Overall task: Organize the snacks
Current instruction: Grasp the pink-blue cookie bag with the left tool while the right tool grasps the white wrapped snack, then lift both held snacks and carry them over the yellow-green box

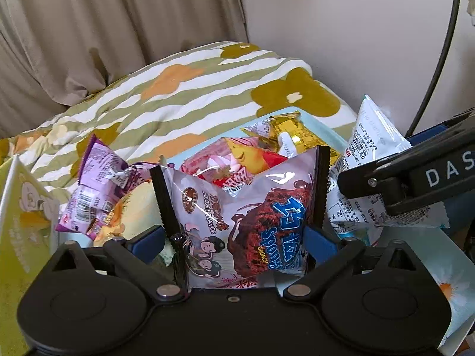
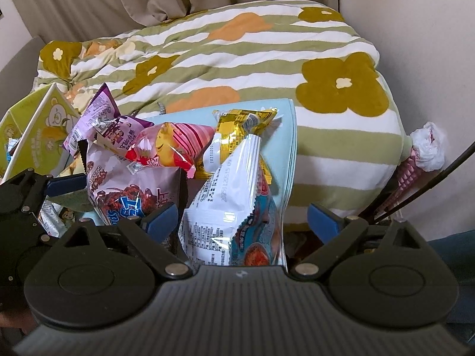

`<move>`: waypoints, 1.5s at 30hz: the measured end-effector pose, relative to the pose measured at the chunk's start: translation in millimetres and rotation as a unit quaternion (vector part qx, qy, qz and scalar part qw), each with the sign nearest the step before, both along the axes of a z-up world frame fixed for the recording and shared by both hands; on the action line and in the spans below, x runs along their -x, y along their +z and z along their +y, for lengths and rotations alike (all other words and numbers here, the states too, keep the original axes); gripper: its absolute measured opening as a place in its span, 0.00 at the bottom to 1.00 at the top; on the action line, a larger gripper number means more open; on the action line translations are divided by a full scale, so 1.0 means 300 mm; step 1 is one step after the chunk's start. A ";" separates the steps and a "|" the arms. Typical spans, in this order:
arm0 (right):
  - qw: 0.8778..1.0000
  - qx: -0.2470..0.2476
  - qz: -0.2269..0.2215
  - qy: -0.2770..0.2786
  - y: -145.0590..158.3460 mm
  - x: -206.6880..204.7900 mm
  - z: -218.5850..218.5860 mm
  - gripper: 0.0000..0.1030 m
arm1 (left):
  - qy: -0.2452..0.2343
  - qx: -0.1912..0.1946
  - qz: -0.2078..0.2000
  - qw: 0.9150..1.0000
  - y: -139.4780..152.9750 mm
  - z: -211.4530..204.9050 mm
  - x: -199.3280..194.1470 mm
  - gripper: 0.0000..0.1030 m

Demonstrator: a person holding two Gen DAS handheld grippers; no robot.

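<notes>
My left gripper [image 1: 240, 190] is shut on a pale pink Sponge Crunch packet [image 1: 249, 216], its two black fingers pressing the packet's sides. That packet also shows in the right wrist view [image 2: 130, 190]. My right gripper [image 2: 237, 207] is shut on a white and blue snack packet [image 2: 234, 201], which also shows in the left wrist view [image 1: 371, 154]. Behind them lie a red and pink striped packet [image 2: 175, 145], a gold packet [image 2: 240, 124] and a purple packet [image 1: 98, 178]. They rest in and around a light blue box [image 2: 285, 136].
A yellow-green box [image 2: 32, 130] with a bear print stands at the left. A striped flowered quilt [image 2: 237, 59] fills the background, with a beige curtain [image 1: 89, 29] behind it. A pink cone-shaped item [image 2: 415, 160] and black cables lean by the right wall.
</notes>
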State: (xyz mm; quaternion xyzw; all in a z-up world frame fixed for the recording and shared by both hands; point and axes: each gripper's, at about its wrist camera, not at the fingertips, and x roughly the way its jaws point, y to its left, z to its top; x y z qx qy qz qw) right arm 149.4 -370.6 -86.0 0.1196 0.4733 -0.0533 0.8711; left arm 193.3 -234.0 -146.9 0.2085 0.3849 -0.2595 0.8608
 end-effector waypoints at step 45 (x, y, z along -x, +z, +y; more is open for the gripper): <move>1.000 -0.026 -0.012 -0.005 0.095 0.069 0.029 0.57 | 0.003 0.056 0.014 0.998 0.141 0.087 0.085 0.63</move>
